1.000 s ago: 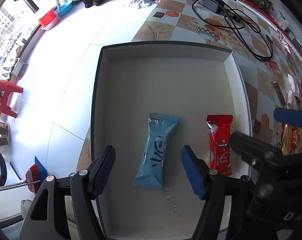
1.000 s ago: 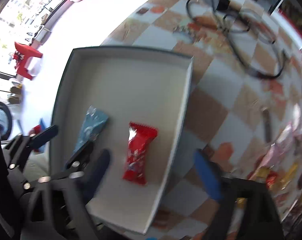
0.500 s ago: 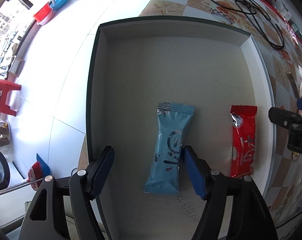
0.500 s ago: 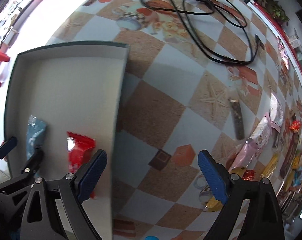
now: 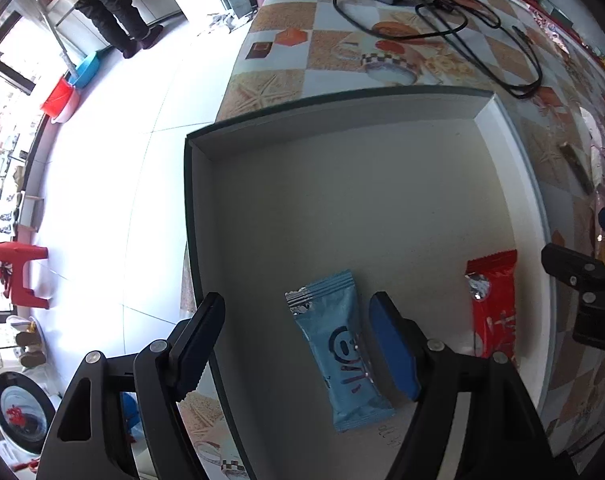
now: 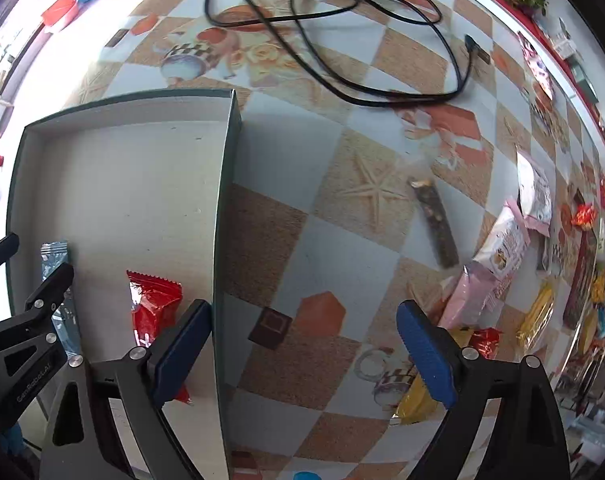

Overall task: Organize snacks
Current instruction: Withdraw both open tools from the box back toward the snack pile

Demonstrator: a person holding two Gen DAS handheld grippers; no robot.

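A white box with a dark green rim holds a blue snack packet and a red snack packet, both flat on its floor. My left gripper points down over the box's front left; its jaws are opening, and the blue packet lies loose by the right finger. My right gripper hangs open over the checked tablecloth, just right of the box wall, with nothing between its fingers. The red packet lies behind its left finger.
Loose snacks lie to the right: pink packets, a dark bar, a yellow packet, a red candy. A black cable coils at the table's far end. The table edge and the floor lie left of the box.
My right gripper has moved right, from above the red packet to over the tablecloth. My left gripper has shifted left and rolled, so the blue packet now lies by its right finger.
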